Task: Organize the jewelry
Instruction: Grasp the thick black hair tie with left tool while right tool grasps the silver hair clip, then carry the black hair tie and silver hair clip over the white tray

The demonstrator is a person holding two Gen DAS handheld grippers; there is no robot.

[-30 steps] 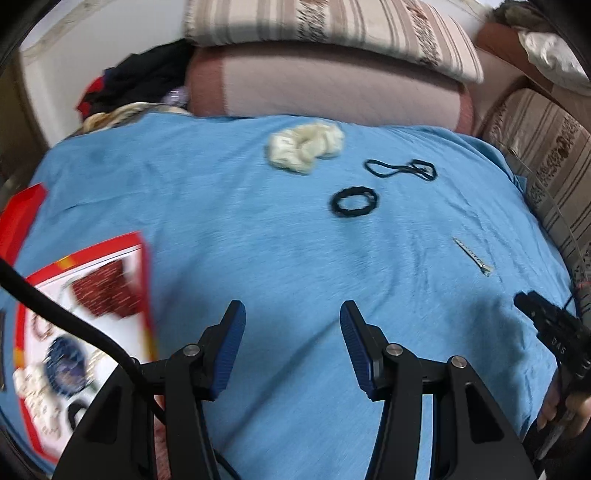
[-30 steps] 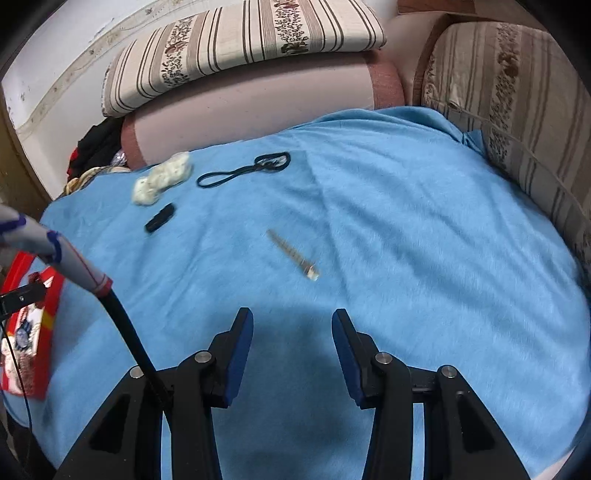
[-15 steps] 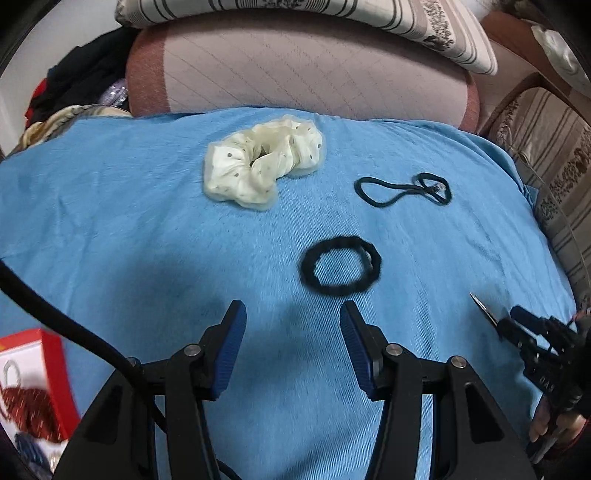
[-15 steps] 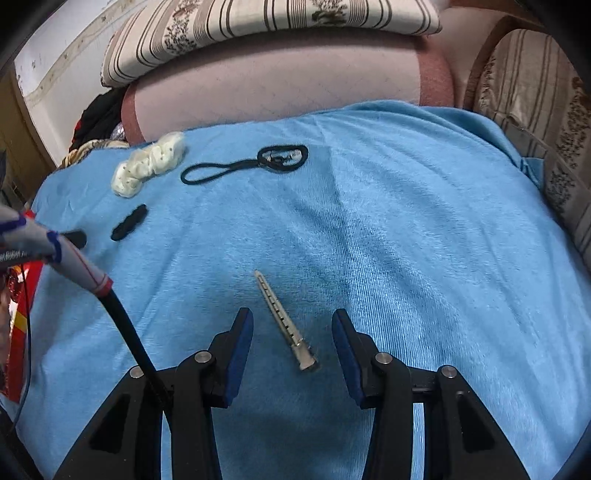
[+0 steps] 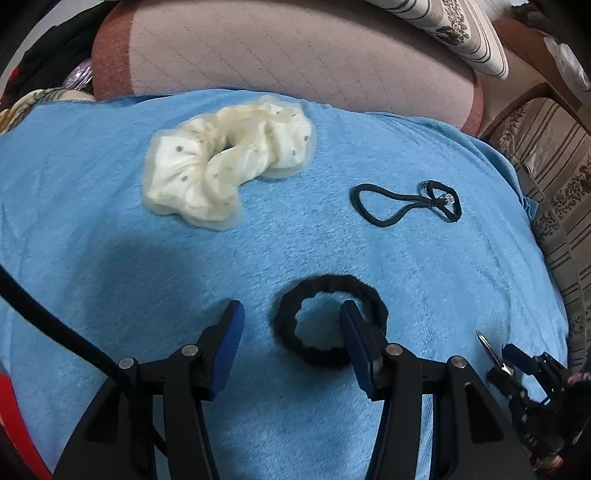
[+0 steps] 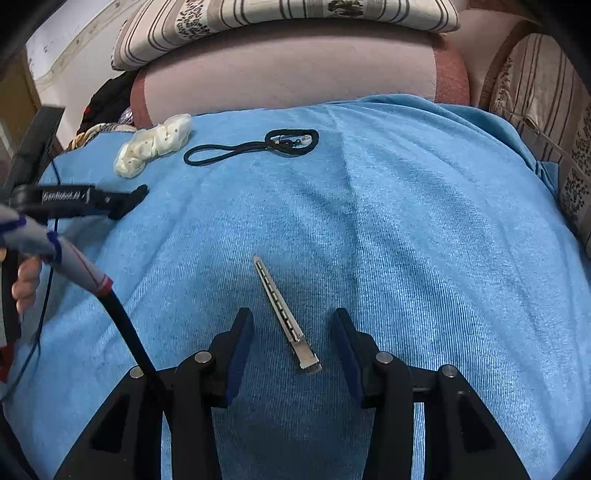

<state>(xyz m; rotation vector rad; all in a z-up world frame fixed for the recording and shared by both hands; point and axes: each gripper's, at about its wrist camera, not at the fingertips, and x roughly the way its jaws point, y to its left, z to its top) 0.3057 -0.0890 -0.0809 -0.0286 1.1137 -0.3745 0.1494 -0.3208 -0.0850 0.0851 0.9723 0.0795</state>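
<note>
On the blue blanket (image 5: 110, 258) near us, our left gripper (image 5: 291, 314) gapes over the black hair tie (image 5: 295, 343), soft and light, its left arc between the jaws; our right gripper (image 6: 291, 325) stands wide around the metal clip (image 6: 284, 317), stiff, thin, likely slippery, best pinched across its wider near end.

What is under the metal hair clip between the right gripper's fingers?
Only the blue blanket shows around the hair clip, which lies flat on it between the open right gripper. Anything beneath the blanket is covered.

Home living room: striped sofa cushions (image 6: 280, 22), blue blanket (image 6: 406, 229) spread.
</note>
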